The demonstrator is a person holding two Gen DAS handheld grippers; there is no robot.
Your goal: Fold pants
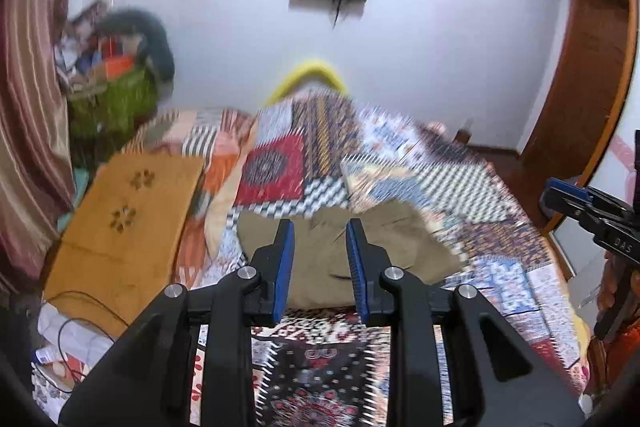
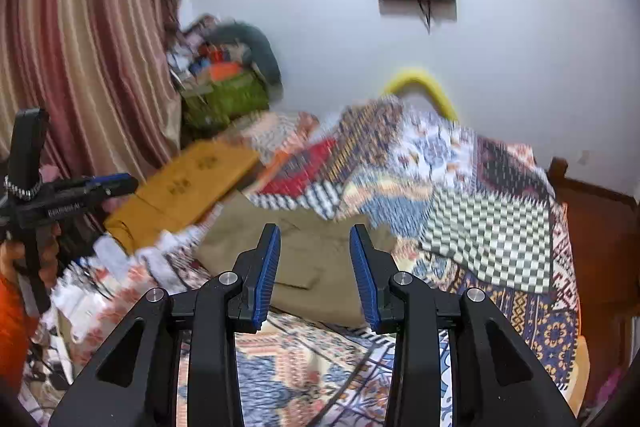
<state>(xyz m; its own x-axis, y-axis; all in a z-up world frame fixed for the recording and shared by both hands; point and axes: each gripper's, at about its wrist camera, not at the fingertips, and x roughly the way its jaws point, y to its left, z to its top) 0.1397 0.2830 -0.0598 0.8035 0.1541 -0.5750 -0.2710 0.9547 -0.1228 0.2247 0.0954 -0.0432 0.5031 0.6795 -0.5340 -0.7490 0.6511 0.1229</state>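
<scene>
Where the left wrist view looks forward, the left gripper (image 1: 320,233) hangs above the bed with its jaws apart and nothing between them. Khaki pants (image 1: 348,259) lie in a folded bundle on the patchwork bedspread (image 1: 420,155), beyond the fingertips. A yellow-brown board (image 1: 124,227) rests at the bed's left edge. From the right wrist view, the right gripper (image 2: 316,239) is likewise spread and empty, raised over the pants (image 2: 312,259). The left gripper (image 2: 120,183) appears at the far left. Both views are motion-blurred.
</scene>
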